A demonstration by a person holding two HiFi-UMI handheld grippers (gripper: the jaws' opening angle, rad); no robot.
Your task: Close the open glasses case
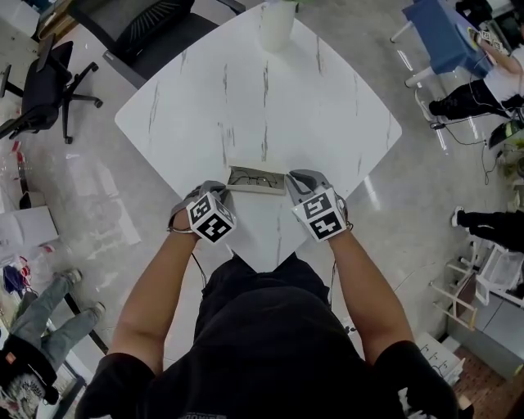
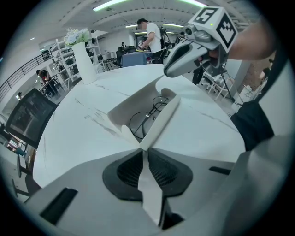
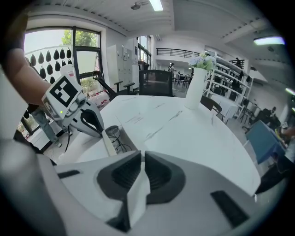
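The white glasses case (image 1: 256,179) lies open near the front corner of the white marble table (image 1: 262,90). Dark-framed glasses (image 2: 146,118) rest in its tray. The lid (image 2: 160,120) stands up on edge along the near side. My left gripper (image 1: 214,196) is shut on the lid's left end, the thin white flap pinched between its jaws (image 2: 142,151). My right gripper (image 1: 296,188) is shut on the lid's right end (image 3: 140,154). Each gripper sees the other across the case: the right gripper (image 2: 184,55) and the left gripper (image 3: 78,113).
A tall white vase (image 1: 277,24) with flowers stands at the table's far corner. Black office chairs (image 1: 41,82) are on the floor to the left and at the back. People sit at the right by a blue table (image 1: 442,37).
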